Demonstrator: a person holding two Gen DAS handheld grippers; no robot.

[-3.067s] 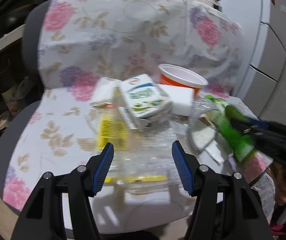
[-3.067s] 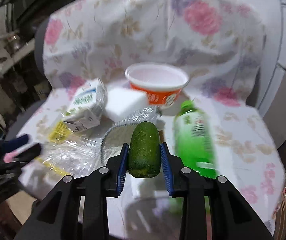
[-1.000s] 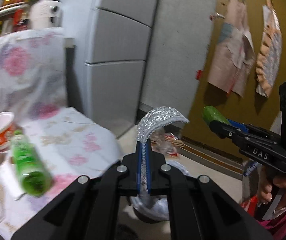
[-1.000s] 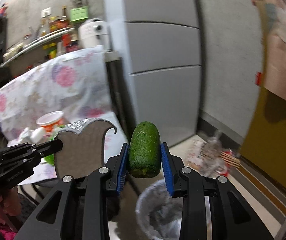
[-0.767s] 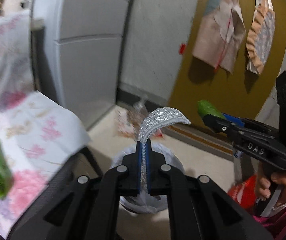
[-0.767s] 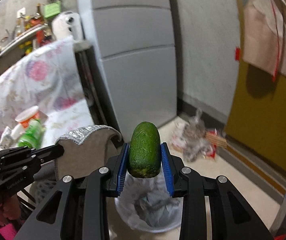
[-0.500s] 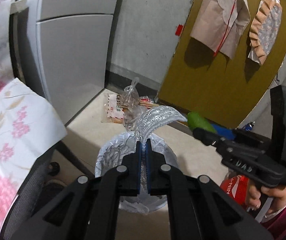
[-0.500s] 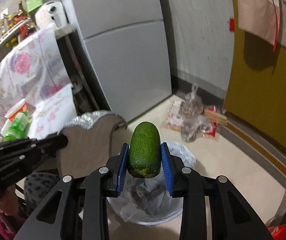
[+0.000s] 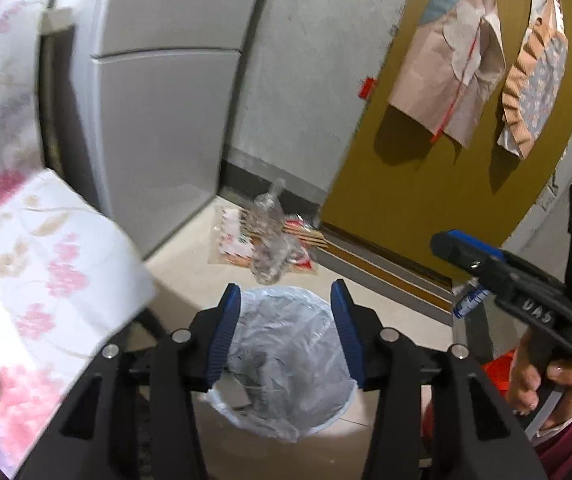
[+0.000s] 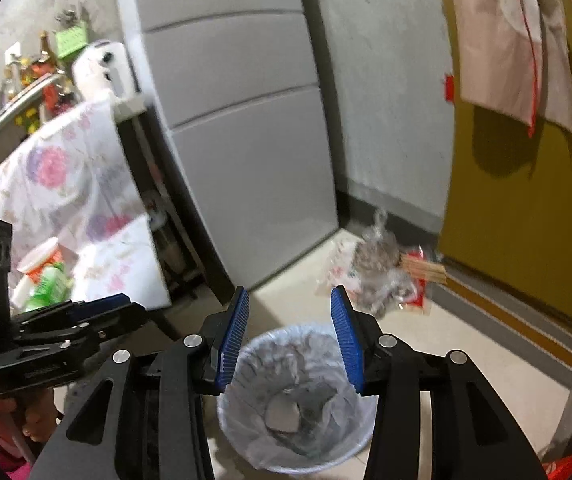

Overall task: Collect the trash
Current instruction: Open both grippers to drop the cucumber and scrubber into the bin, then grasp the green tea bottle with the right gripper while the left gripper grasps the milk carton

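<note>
Now both the left gripper [image 9: 286, 336] and right gripper [image 10: 290, 336] hang with jaws spread above the bin [image 10: 342, 456].

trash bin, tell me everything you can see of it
The bin is a round pail lined with a thin, crinkled, whitish plastic bag folded over its rim. It stands upright on the pale tile floor, near the fridge and the chair. Inside lies a flat grey piece; the rest is hard to make out. Both open claws, left and right, hover above it, touching nothing.
</note>
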